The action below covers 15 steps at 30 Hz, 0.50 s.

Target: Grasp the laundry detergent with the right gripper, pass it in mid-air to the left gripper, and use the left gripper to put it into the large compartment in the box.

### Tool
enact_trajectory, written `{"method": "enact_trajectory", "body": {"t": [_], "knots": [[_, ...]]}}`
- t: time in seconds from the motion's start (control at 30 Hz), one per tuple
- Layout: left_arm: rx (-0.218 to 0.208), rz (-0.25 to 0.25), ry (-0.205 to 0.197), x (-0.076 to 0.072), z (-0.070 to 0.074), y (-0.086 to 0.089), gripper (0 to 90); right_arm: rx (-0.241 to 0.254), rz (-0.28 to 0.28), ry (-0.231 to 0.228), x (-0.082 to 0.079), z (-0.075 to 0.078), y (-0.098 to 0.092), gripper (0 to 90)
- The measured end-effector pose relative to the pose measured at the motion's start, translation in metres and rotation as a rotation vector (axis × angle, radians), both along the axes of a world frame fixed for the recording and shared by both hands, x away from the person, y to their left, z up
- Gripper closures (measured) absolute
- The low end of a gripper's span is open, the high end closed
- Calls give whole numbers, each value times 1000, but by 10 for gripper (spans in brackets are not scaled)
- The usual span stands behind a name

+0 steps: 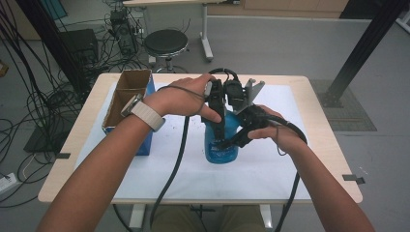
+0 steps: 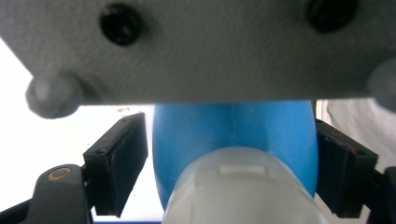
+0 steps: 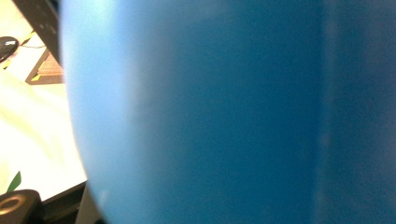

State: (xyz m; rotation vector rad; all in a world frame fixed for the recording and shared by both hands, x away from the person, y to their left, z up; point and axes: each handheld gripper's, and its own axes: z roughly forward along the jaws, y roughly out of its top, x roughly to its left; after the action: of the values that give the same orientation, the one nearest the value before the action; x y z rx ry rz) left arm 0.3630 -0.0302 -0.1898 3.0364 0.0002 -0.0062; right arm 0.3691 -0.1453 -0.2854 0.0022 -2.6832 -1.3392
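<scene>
A blue bottle (image 1: 220, 147) stands upright on the white mat (image 1: 270, 166) at the table's middle. My left gripper (image 1: 217, 116) comes down over its top. In the left gripper view the jaws stand open on either side of the blue bottle (image 2: 233, 130) and its white cap (image 2: 243, 191), with a gap at the left pad (image 2: 119, 163). My right gripper (image 1: 231, 140) reaches in from the right and clasps the bottle's body. The right gripper view is pressed close to the blue bottle (image 3: 210, 112), which hides the jaws. A grey plate (image 2: 201, 46) spans the top of the left gripper view.
An open cardboard box (image 1: 126, 96) with a blue side stands at the table's left. Cables trail from both grippers over the near table edge (image 1: 193, 199). A round stool (image 1: 166, 42) and tangled floor cables lie beyond the table.
</scene>
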Motion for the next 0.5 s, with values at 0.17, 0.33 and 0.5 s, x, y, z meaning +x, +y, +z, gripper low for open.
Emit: {"method": "enact_trajectory", "body": {"t": [0.17, 0.33, 0.5], "knots": [[1, -6, 1, 0, 0, 1, 242, -1, -4, -22, 1, -1, 1, 429], [-8, -2, 4, 0, 0, 1, 243, 5, 5, 13, 0, 0, 1, 429], [-9, -5, 5, 0, -1, 1, 268, 7, 8, 20, -1, 0, 1, 429]]}}
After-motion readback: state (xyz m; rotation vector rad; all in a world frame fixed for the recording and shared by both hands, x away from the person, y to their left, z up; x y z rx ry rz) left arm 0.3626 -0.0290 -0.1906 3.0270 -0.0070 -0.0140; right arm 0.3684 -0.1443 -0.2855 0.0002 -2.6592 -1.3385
